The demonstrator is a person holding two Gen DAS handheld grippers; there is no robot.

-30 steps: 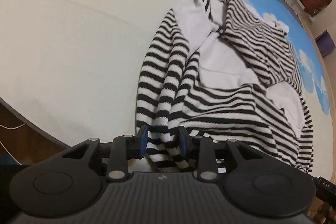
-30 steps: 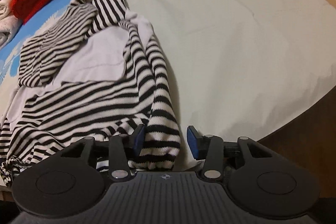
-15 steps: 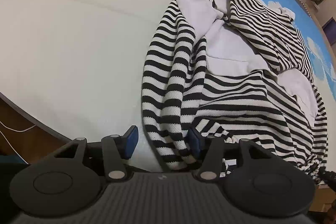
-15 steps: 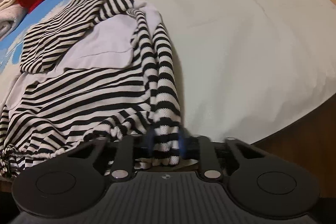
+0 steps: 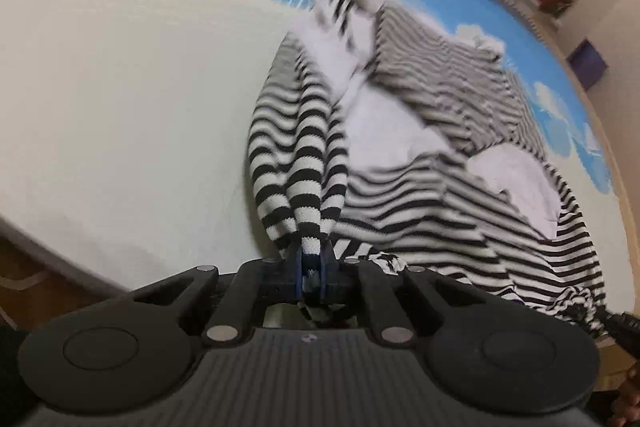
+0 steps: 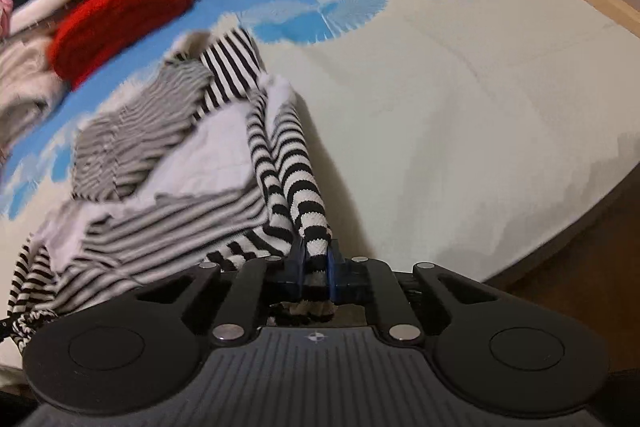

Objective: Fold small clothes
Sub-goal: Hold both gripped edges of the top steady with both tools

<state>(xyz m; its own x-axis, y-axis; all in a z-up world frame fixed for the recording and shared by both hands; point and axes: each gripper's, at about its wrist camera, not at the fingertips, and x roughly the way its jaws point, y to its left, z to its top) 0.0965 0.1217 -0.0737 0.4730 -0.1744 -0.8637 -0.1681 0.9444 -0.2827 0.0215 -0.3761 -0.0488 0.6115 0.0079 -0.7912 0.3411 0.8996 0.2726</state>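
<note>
Left wrist view: the left gripper [image 5: 311, 277], jaws closing, pinches the cuff of a striped garment [image 5: 420, 155] lying crumpled on the table [image 5: 120, 99], apparently to draw it out for folding. Right wrist view: the right gripper [image 6: 316, 273], jaws closing, clamps another striped cuff between its pads.

Wide bare cloth lies open on the tabletop [image 5: 120, 99] left of the striped garment [image 5: 432, 195] in the left wrist view, and right of it in the right wrist view — clear passage both ways. Farther back, a red knit bundle [image 6: 120, 15] and stacked pale clothes [image 6: 28, 83] crowd the far edge — no free way there.
</note>
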